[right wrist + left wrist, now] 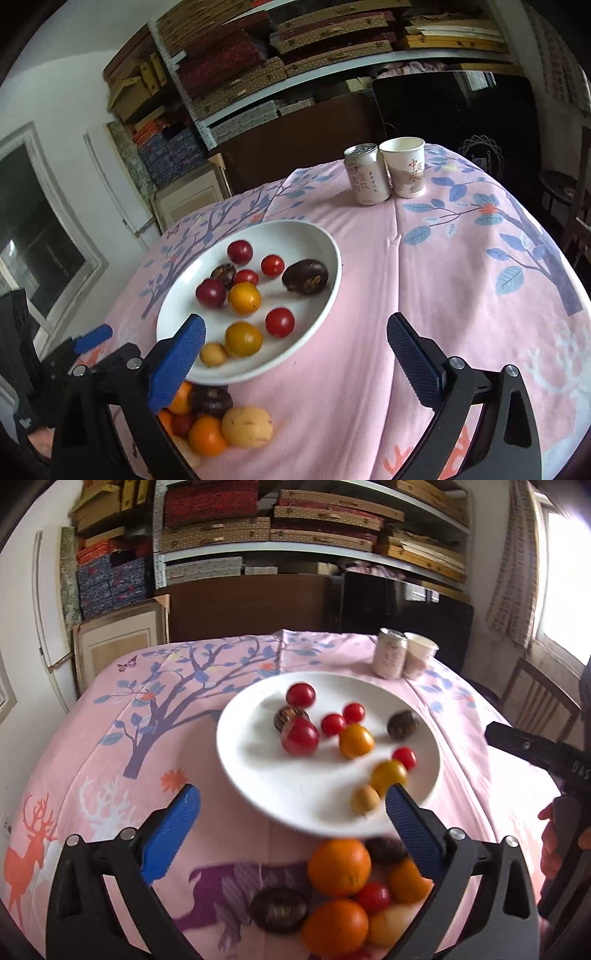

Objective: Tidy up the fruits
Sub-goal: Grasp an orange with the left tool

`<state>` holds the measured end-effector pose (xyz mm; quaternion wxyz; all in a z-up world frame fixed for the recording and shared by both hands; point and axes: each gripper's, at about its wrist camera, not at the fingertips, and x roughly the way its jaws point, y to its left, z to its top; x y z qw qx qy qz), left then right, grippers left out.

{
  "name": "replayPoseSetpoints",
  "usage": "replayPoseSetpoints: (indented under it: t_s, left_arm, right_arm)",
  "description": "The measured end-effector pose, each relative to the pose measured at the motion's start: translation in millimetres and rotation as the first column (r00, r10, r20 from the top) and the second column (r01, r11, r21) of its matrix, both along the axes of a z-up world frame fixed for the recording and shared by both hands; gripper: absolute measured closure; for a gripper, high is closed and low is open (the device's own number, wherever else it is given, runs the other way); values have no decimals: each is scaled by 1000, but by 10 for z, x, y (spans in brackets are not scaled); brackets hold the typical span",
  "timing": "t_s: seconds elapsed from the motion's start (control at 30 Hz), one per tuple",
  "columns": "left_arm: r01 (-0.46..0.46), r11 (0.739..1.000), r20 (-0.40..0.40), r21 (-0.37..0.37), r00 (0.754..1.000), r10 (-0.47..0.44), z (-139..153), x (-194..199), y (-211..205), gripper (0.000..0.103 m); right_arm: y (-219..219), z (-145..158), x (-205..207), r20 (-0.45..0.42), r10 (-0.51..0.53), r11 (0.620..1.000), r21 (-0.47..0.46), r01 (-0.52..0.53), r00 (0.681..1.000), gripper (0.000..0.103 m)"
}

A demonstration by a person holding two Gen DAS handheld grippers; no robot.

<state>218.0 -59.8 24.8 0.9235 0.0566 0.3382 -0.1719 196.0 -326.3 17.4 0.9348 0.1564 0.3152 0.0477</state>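
A white plate (258,775) (325,243) on the pink tablecloth holds several small fruits: red tomatoes (300,736) (279,322), yellow-orange ones (356,741) (243,297) and dark brown ones (402,724) (305,276). A loose pile lies on the cloth at the plate's near edge: oranges (339,867) (207,435), a dark brown fruit (278,910), a red tomato (373,897) and a pale yellow fruit (247,426). My left gripper (291,812) is open and empty above the plate's near rim. My right gripper (295,343) is open and empty over the plate's right near edge.
A drink can (389,653) (366,173) and a paper cup (419,655) (404,166) stand together at the table's far side. The other gripper's body (535,753) shows at right. Shelves of stacked boxes (258,524) stand behind the table, and a chair (539,698) at right.
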Motion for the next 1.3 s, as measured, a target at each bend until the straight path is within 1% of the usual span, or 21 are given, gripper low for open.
replayPoseSetpoints:
  t_s: [0.1,0.17,0.23,0.33,0.37,0.43,0.53,0.63,0.73,0.77,0.8,0.83,0.87,0.93,1.03,1.1,1.13,1.2,1.23,1.27,1.3]
  left_arm:
    - [49,995,-6,83,999,-49,-80,-245,12,4]
    - [65,985,-6,162,998,-65,-168,-383,8,4]
    - [90,977,13,194,995,-94,-249,-498,37,4]
    - [79,958,43,275,995,-94,-375,-549,4,4]
    - [84,961,60,263,993,-104,-378,-558,13,4]
    - [110,961,39,253,992,-124,-391,-557,32,4]
    - [192,941,-66,279,981,-181,-476,-585,36,4]
    - [222,936,-59,272,975,-214,-512,-638,49,4]
    - [213,953,-94,214,976,-197,-528,-550,90,4]
    - [218,957,-101,189,974,-202,-539,-531,106,7]
    - [228,961,-104,157,971,-213,-553,-516,117,22]
    - [259,959,-120,112,962,-246,-571,-510,120,32]
    - [264,959,-115,103,961,-252,-566,-525,109,36]
    - [332,933,-77,138,943,-324,-547,-657,7,63]
    - [329,916,-31,232,943,-331,-554,-782,-121,62]
    - [332,918,-36,219,943,-332,-539,-775,-105,62]
    - [332,922,-47,201,943,-329,-530,-757,-80,62]
    - [330,927,-65,178,944,-323,-506,-736,-41,63]
    - [334,926,-74,173,942,-326,-500,-731,-26,63]
    - [342,925,-79,164,940,-333,-487,-738,10,63]
    - [346,927,-79,147,938,-338,-465,-750,55,63]
  right_arm:
    - [243,-124,-100,-43,94,992,-84,-97,995,4]
    - [375,-230,-134,-71,143,985,-87,-149,987,4]
    - [475,-319,-117,-120,181,979,-76,-190,976,4]
    - [592,-409,-121,-150,200,968,-123,-219,968,4]
    - [620,-436,-125,-155,208,964,-133,-229,966,4]
    - [641,-486,-130,-173,219,961,-130,-243,960,4]
    - [618,-489,-146,-177,219,963,-118,-242,960,4]
    - [589,-518,-130,-183,230,965,-84,-248,956,4]
    - [586,-528,-124,-187,229,968,-63,-244,955,4]
    - [588,-529,-131,-191,226,969,-59,-241,955,4]
    - [594,-533,-145,-202,212,972,-53,-227,956,4]
    - [587,-538,-160,-214,196,977,-39,-209,957,4]
    - [590,-551,-181,-233,199,978,-10,-207,952,4]
    - [627,-571,-234,-236,213,976,9,-217,948,4]
    - [707,-584,-271,-222,179,980,-50,-195,958,6]
    - [681,-585,-271,-207,179,983,-6,-184,962,16]
    - [679,-585,-279,-197,197,980,24,-197,960,29]
    - [721,-584,-295,-200,224,975,50,-219,954,36]
    - [753,-569,-314,-196,230,973,39,-227,953,45]
    - [775,-547,-340,-185,247,969,48,-242,951,71]
    - [801,-516,-370,-166,280,960,74,-272,945,78]
